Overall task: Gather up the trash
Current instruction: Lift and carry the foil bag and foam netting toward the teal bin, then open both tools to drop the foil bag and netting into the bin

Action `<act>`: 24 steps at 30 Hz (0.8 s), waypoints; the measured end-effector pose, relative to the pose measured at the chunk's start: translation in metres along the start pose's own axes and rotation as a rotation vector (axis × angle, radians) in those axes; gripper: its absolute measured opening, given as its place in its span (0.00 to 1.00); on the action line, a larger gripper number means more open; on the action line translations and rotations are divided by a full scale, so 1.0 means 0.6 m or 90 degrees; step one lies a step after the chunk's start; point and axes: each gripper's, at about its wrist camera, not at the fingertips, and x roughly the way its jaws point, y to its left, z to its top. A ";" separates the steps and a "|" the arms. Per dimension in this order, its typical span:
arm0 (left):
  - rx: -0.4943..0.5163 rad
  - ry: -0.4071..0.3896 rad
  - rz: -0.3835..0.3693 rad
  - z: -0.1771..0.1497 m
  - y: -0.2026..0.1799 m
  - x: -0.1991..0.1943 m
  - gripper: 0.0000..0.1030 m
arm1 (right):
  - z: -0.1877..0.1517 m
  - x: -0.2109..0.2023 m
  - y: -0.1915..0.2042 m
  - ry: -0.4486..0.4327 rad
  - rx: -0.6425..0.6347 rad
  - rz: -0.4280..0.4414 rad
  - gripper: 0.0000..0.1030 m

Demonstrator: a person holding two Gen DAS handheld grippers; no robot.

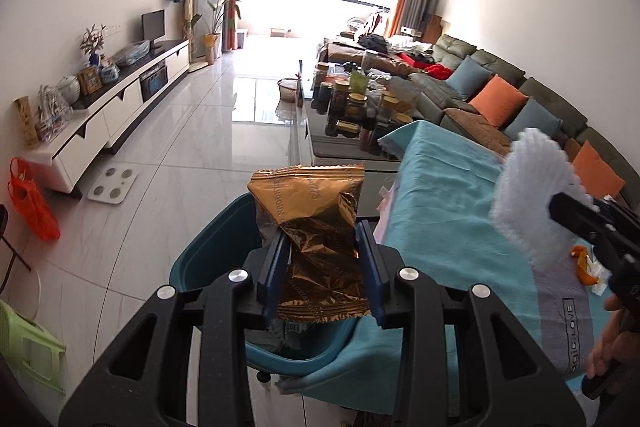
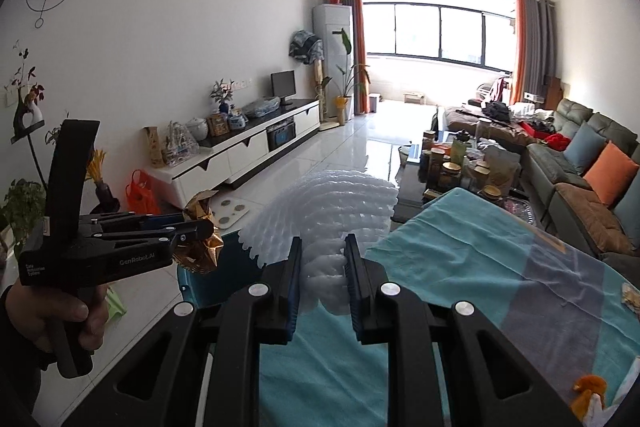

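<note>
I'm gripping a gold wrapper [image 1: 316, 227] in my left gripper [image 1: 322, 251] above the teal bin [image 1: 208, 251]. My right gripper [image 2: 320, 267] is pinching white foam netting [image 2: 332, 203].

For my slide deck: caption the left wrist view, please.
Left gripper clamps a crinkled gold foil wrapper above a teal plastic bin.

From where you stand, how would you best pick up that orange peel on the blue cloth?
Come from above and pinch the orange peel across its narrow curled body. It lies low on the blue cloth beside white tissue, so a side approach would probably snag the cloth or catch the tissue too.
</note>
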 end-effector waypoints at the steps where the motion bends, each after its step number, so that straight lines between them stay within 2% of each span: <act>1: -0.004 0.004 0.004 -0.001 0.008 0.004 0.33 | 0.003 0.014 0.006 0.008 -0.001 0.012 0.18; 8: -0.032 0.048 0.021 -0.021 0.053 0.052 0.33 | 0.017 0.121 0.037 0.084 0.000 0.078 0.19; 19: -0.040 0.106 0.038 -0.051 0.077 0.145 0.35 | 0.026 0.228 0.062 0.186 -0.006 0.109 0.20; 22: -0.035 0.116 0.053 -0.057 0.078 0.166 0.43 | 0.021 0.251 0.075 0.210 -0.022 0.100 0.24; 24: -0.036 0.122 0.064 -0.062 0.080 0.175 0.50 | 0.019 0.264 0.080 0.223 -0.029 0.094 0.30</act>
